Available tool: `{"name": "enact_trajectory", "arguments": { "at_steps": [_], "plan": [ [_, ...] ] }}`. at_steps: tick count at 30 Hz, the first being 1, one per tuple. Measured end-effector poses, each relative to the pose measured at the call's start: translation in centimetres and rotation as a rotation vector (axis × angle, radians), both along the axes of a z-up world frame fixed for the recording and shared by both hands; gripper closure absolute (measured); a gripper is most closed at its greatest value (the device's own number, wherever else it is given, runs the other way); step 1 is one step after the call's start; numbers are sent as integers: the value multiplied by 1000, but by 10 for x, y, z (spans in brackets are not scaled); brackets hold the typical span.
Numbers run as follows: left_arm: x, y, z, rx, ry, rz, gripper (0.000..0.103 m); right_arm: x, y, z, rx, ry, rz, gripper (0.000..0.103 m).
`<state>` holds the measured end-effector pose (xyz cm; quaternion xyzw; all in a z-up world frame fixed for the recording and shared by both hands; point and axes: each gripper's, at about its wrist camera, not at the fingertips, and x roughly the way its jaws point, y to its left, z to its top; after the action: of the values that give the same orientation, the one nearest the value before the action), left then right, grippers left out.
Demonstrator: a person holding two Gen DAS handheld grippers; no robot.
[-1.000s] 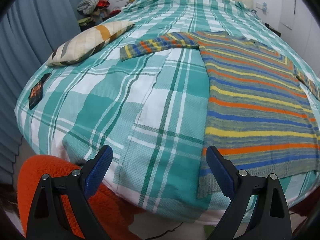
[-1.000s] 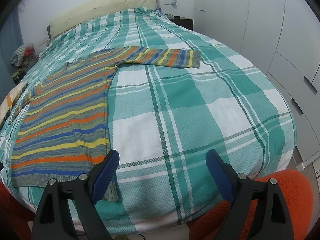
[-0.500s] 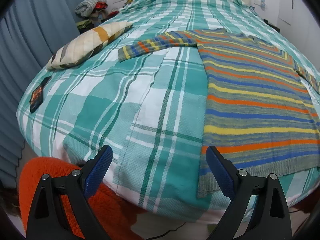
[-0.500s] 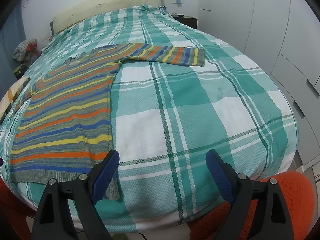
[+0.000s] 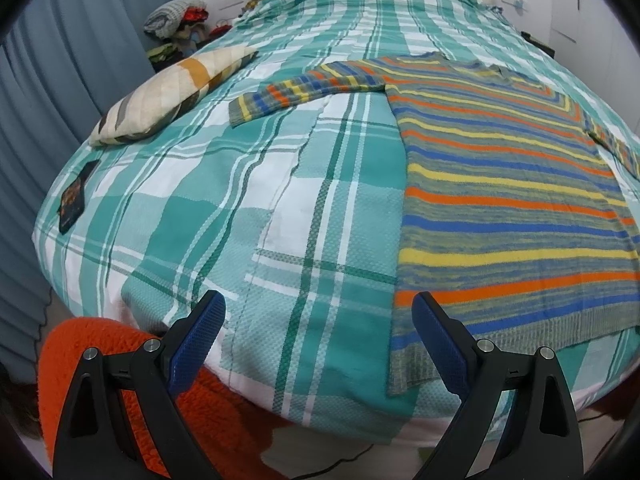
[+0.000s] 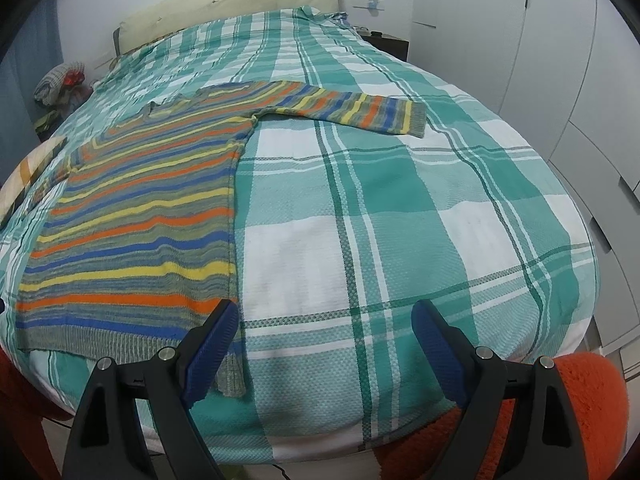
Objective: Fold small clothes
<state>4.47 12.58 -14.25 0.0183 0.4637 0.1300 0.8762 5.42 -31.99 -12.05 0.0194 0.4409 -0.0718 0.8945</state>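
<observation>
On the bed (image 5: 280, 208), I see the striped sweater (image 5: 504, 200) spread flat, sleeves out. My left gripper (image 5: 318, 330) and right gripper (image 6: 324, 334) hover at the near edge, jaws wide apart, empty.

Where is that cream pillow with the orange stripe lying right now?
In the left wrist view the pillow lies on the plaid bed cover at upper left, near the blue curtain, just left of the striped sweater's outstretched sleeve.

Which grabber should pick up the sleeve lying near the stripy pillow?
Probably the left gripper. In its view, that sleeve and the pillow lie ahead on its side; in the right gripper's view, that sleeve is across the sweater.
</observation>
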Motion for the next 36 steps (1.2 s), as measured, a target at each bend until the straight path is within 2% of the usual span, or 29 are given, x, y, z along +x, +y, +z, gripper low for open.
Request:
{"name": "enact_trajectory", "arguments": {
  "at_steps": [19, 24, 26, 29, 32, 36],
  "plan": [
    [1, -8, 5, -29, -24, -40, 8, 4, 2, -4, 19, 5, 19, 15],
    [1, -11, 10, -24, -45, -57, 8, 6, -3, -1, 113, 4, 43, 15],
    [4, -9, 17, -53, -51, -60, 8, 11, -7, 2, 180, 7, 67, 15],
    [14, -4, 36, -95, -87, -73, 8, 24, -15, 11, 223, -9, 105, 15],
    [28, -1, 53, -98, -152, -67, 5, 54, -37, 29, 225, -51, 124, 15],
    [40, 5, 50, -89, -194, -22, 5, 116, -104, 56, 284, -127, 58, 15]
  ]
}}
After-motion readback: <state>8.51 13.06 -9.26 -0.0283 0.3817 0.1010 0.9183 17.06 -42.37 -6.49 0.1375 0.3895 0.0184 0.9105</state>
